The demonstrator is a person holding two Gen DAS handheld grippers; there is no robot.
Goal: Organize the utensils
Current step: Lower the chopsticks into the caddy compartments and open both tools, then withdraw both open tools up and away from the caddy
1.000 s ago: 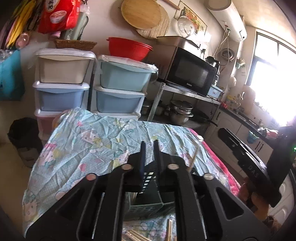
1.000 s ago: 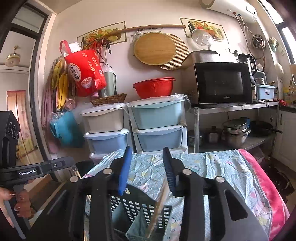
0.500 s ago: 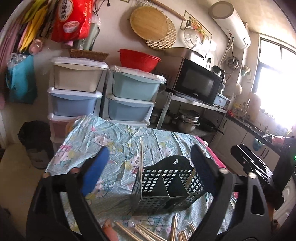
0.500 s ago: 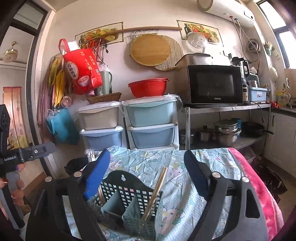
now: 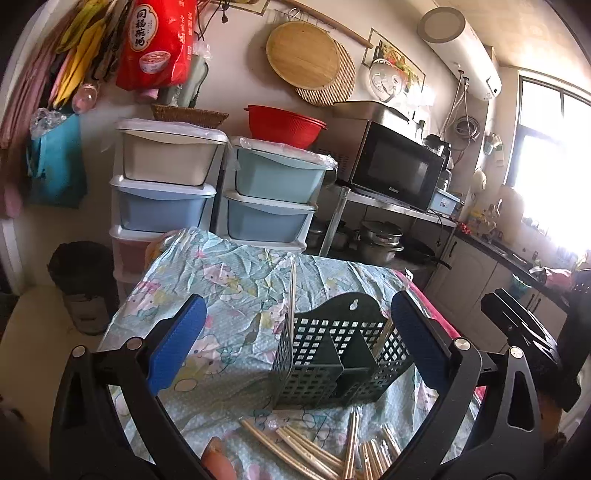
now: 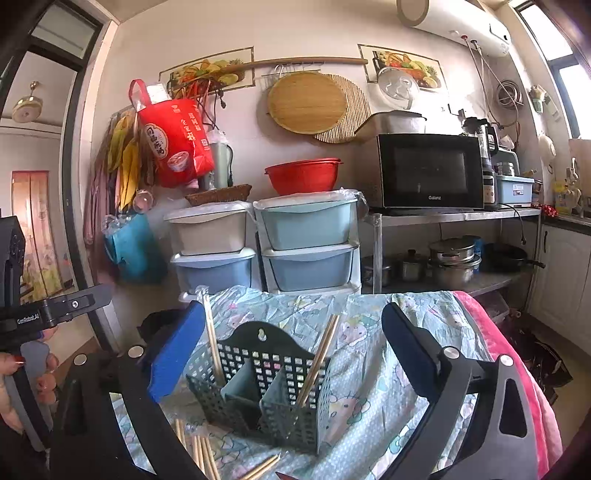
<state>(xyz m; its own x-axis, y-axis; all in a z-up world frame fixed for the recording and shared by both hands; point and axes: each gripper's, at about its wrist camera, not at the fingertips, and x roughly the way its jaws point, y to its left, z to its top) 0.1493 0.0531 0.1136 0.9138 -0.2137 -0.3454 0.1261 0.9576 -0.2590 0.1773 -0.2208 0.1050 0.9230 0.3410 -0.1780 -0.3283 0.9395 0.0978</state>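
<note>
A pale plastered wall (image 6: 369, 22) is running behind the work area. Round wooden boards (image 6: 306, 101) are hanging from a rail beside framed food pictures (image 6: 406, 66). A white water heater (image 5: 458, 51) is sitting high on the wall. Stacked plastic drawer units (image 6: 306, 243) are standing against it, a red bowl (image 6: 303, 175) resting on top. A metal shelf rack (image 6: 450, 218) is carrying a black microwave (image 6: 428, 170), with steel pots (image 6: 454, 258) below. Strong daylight is pouring through a window (image 5: 554, 147) over a counter with white cabinets (image 5: 476, 280). A red bag (image 6: 177, 144) is hanging near an open doorway (image 6: 33, 184)
</note>
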